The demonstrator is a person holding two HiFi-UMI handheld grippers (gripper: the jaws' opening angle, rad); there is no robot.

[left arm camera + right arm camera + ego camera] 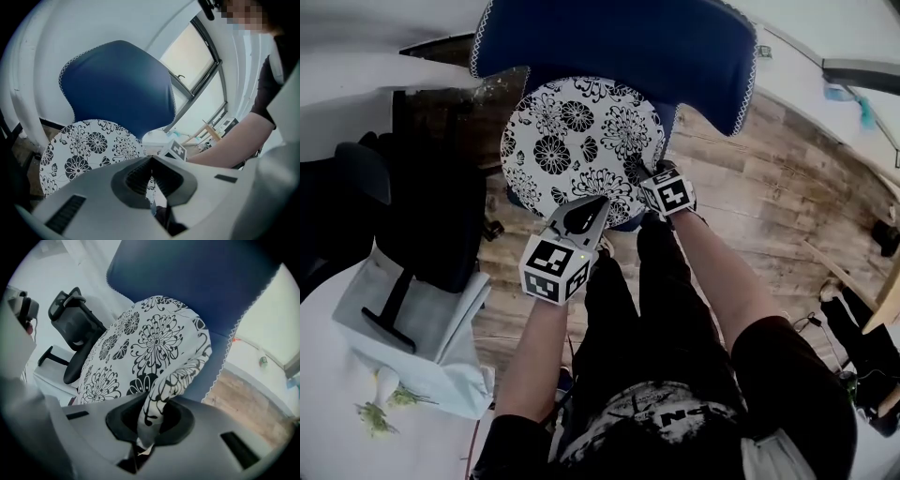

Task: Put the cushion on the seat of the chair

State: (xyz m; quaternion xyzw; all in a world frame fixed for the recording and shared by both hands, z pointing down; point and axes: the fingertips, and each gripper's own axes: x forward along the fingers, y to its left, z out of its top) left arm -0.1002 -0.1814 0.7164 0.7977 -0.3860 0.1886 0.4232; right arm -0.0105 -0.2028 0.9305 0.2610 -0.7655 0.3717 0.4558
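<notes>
A round white cushion point(581, 141) with black flower print lies over the blue seat point(668, 114) of the chair, in front of its blue backrest point(619, 42). My left gripper point(586, 211) is at the cushion's near edge, shut on a thin strip of its fabric point(151, 187). My right gripper point(649, 176) is at the cushion's right edge, shut on a raised fold of the cushion point(159, 394). In the right gripper view the cushion point(140, 343) rests against the backrest point(197, 282). The left gripper view shows the cushion point(89, 145), the backrest point(117, 84) and the right gripper's marker cube point(177, 150).
A black office chair point(75, 319) stands close to the left of the blue chair. A white table point(337, 412) with a grey bag point(412, 319) is at the lower left. Wooden floor point(769, 178) lies to the right. My legs are right at the seat's front.
</notes>
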